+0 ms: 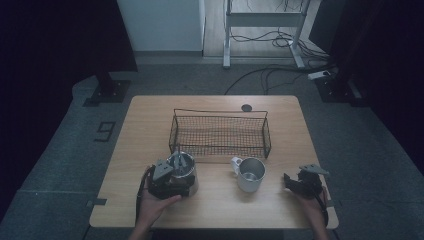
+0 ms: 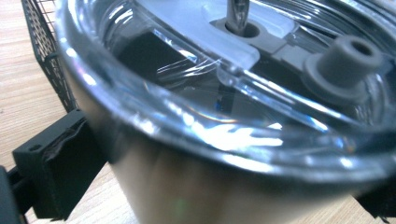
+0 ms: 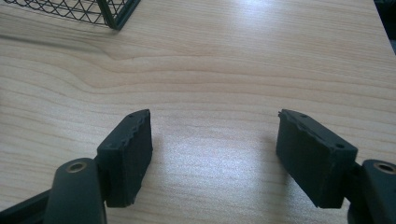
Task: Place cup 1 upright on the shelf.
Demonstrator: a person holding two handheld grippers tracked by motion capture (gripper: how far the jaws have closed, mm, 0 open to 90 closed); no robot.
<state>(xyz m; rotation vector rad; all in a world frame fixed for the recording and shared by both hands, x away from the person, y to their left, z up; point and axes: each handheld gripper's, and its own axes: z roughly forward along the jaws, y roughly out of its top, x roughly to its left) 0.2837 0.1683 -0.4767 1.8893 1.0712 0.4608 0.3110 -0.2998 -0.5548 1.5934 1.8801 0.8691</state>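
A person sits at a wooden table (image 1: 215,205), a hand-held gripper in each hand.

The left gripper (image 1: 172,184) is clamped around a steel tumbler (image 1: 182,172), one black jaw pressed to each side of its body, just below the rim. Seen from the left gripper view, the tumbler (image 2: 196,177) sits squarely between the jaws and very close. It is smooth, shiny metal with a clear plastic lid (image 2: 224,93), a grey rubber spout (image 2: 343,58) and a thin metal straw (image 2: 236,14) rising through a hole in the lid.

The right gripper (image 1: 295,182) rests low over bare wood with its jaws spread wide and nothing between them. To the left of those jaws, well apart, stands a white mug (image 1: 248,174), open and seemingly empty, its handle turned away from the person.

Beyond both grippers, further up the table, is a dark wire basket (image 1: 220,134), empty, its near wall just past the tumbler.

The likely risk is slipping: the tumbler's polished, curved wall gives the flat pads little to bite on, so a lift or tilt could let it slide or twist. If it is carried over the basket's near wall, its base or straw could catch on the wire and tip it.
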